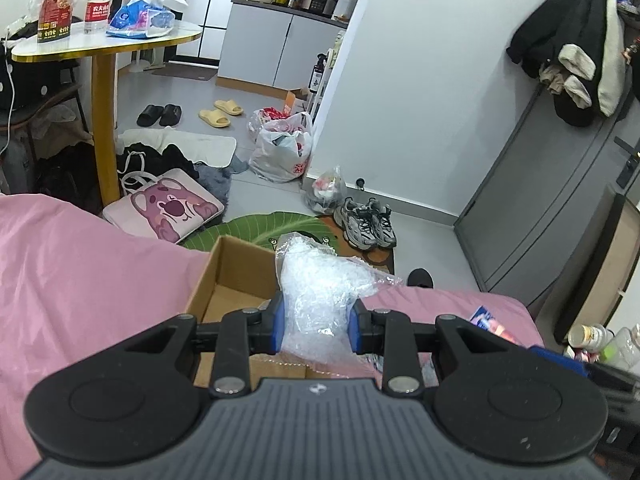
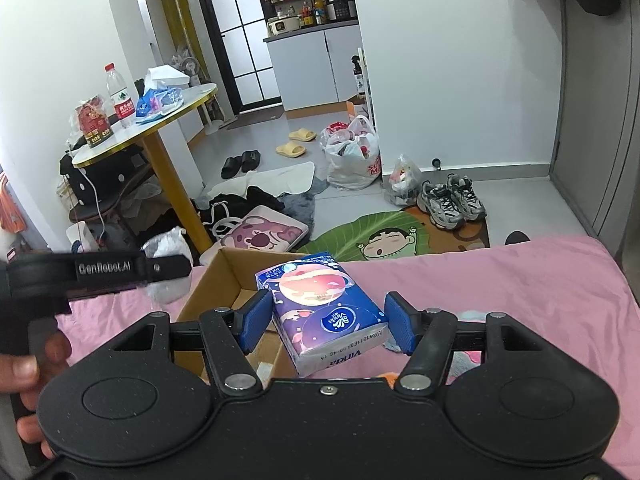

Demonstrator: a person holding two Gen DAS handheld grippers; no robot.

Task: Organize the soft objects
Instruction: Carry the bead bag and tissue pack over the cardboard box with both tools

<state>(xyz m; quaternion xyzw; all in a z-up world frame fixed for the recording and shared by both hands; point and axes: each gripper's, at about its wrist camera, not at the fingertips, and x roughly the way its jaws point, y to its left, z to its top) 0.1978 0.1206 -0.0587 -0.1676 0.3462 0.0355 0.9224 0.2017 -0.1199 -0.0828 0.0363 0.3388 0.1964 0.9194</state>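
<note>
Two soft things are in play over the pink bed (image 1: 80, 264), and the cardboard box (image 1: 236, 276) sits open at its edge. On the left, the left gripper (image 1: 318, 322) has its jaws pressed in on a crumpled wad of bubble wrap (image 1: 320, 292), held just above the box's right wall. To finish that step well, I would carry the wad leftward until it hangs over the bare box floor, lower it below the rim, then let go, since such a light, springy bundle could catch on the wall and tip out. On the right, the right gripper (image 2: 328, 320) has its jaws spread wide on either side of a tissue pack (image 2: 324, 312), neither pad touching it. The pack rests tilted on the box's near corner (image 2: 224, 280), partly on the bedding. Closing squarely across its short sides should give an even hold without crushing it.
</note>
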